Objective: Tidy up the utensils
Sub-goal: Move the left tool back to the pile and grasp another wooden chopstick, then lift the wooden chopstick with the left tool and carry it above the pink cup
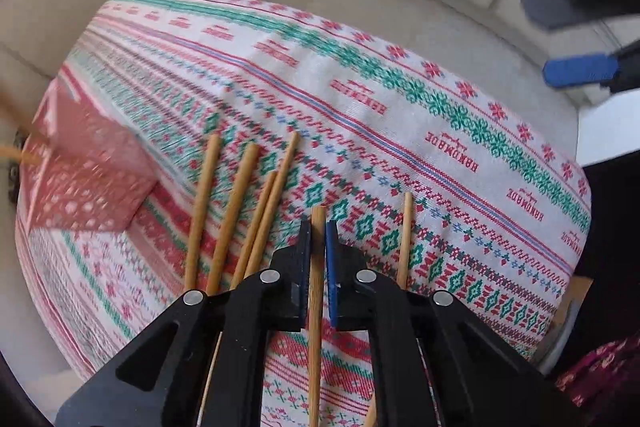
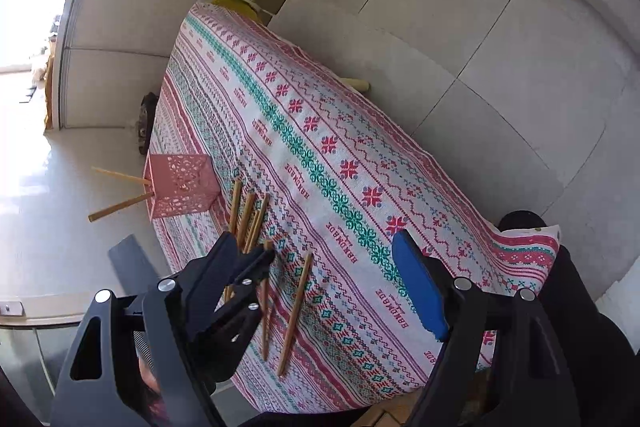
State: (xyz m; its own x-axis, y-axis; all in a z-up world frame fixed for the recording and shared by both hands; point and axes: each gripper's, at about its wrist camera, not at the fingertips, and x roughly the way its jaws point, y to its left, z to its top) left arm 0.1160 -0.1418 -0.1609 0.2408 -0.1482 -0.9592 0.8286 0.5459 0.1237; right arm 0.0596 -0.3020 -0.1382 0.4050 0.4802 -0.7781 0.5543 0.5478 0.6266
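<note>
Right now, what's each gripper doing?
Left gripper: shut on a chopstick.
Right gripper: open, holding nothing.

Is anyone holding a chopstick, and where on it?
Yes. The left gripper pinches one chopstick near its far end. The right gripper is open and holds nothing.

The left tool (image 1: 319,247) points steeply down at the counter (image 1: 400,99), its black arms drawn together and its blue pads (image 1: 331,267) clamped on one chopstick (image 1: 317,303) that runs up between them. The right tool (image 2: 332,275) tilts down less steeply and hangs over the counter's near edge, jaws spread wide, nothing between them; its blue pad (image 2: 420,291) shows on one finger. In the left wrist view it hangs off to the upper right, clear of the counter.
</note>
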